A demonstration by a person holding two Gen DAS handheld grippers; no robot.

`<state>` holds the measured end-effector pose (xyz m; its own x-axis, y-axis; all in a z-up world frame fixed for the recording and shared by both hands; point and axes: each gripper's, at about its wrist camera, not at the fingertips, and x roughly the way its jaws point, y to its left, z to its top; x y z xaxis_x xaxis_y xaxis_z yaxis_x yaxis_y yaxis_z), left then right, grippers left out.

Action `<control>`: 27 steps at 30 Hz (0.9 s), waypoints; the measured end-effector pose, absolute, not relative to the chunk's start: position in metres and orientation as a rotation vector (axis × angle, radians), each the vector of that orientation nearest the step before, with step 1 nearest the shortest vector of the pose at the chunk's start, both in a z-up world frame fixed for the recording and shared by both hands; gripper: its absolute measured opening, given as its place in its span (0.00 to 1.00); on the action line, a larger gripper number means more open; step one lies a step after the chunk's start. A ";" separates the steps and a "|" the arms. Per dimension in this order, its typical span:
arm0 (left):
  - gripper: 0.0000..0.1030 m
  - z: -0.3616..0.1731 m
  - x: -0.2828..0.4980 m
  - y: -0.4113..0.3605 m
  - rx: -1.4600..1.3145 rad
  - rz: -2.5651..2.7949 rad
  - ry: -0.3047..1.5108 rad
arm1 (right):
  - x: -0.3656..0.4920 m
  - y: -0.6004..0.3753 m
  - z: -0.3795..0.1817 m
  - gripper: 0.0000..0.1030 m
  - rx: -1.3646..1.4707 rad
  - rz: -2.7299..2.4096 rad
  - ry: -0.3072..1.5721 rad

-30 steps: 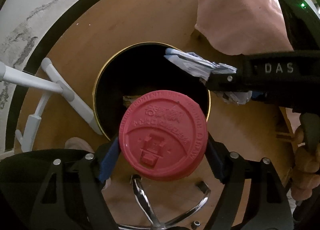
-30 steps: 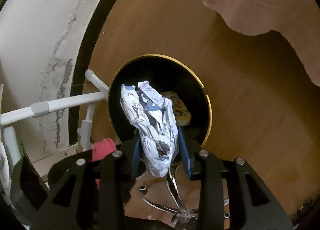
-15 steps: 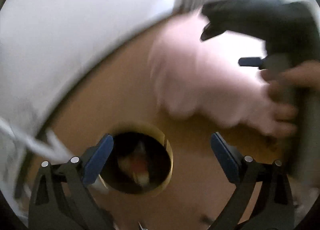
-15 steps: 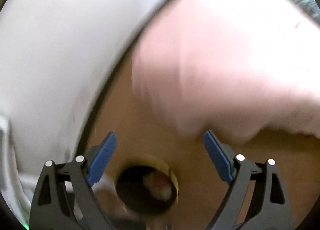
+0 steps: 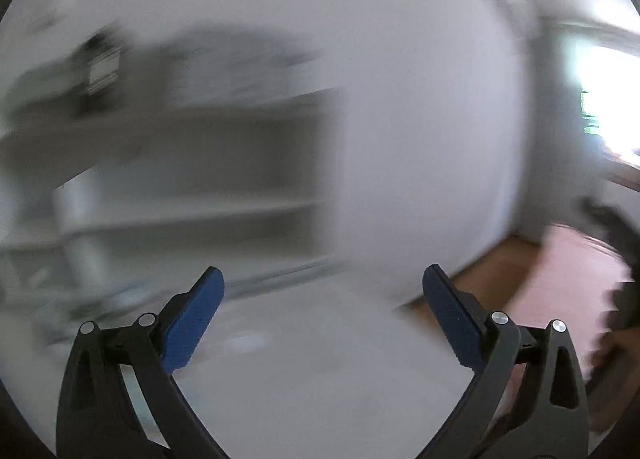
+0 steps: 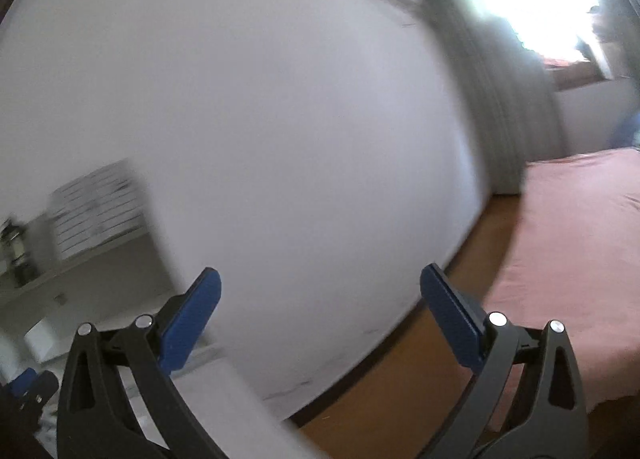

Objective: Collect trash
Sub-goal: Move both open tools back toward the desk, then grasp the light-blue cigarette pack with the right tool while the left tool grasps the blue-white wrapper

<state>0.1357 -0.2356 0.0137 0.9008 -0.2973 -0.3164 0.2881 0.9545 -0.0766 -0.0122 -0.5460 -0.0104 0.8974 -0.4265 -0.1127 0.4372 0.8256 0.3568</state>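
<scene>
Left wrist view: one left hand-held gripper (image 5: 323,287), jaws opening, nothing between them. One right hand-held gripper (image 6: 320,286), jaws opening, nothing held. One pink bed (image 6: 580,243) right. Trash location: cannot tell.

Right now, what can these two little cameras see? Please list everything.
wall: one, white, straight ahead in both views
shelves: one blurred unit, grey-white, left in left view
bed: one, pink cover, right in right view
floor: wooden, brown, between wall and bed
window: one, bright, upper right
curtain: one, grey, beside window
left gripper: one, black with blue pads, jaws opening, nothing between
right gripper: one, same colours, jaws opening, nothing between
</scene>
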 end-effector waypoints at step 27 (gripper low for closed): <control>0.94 -0.116 0.242 0.070 -0.254 -0.206 0.912 | 0.167 -0.235 -0.122 0.92 -0.211 0.750 0.861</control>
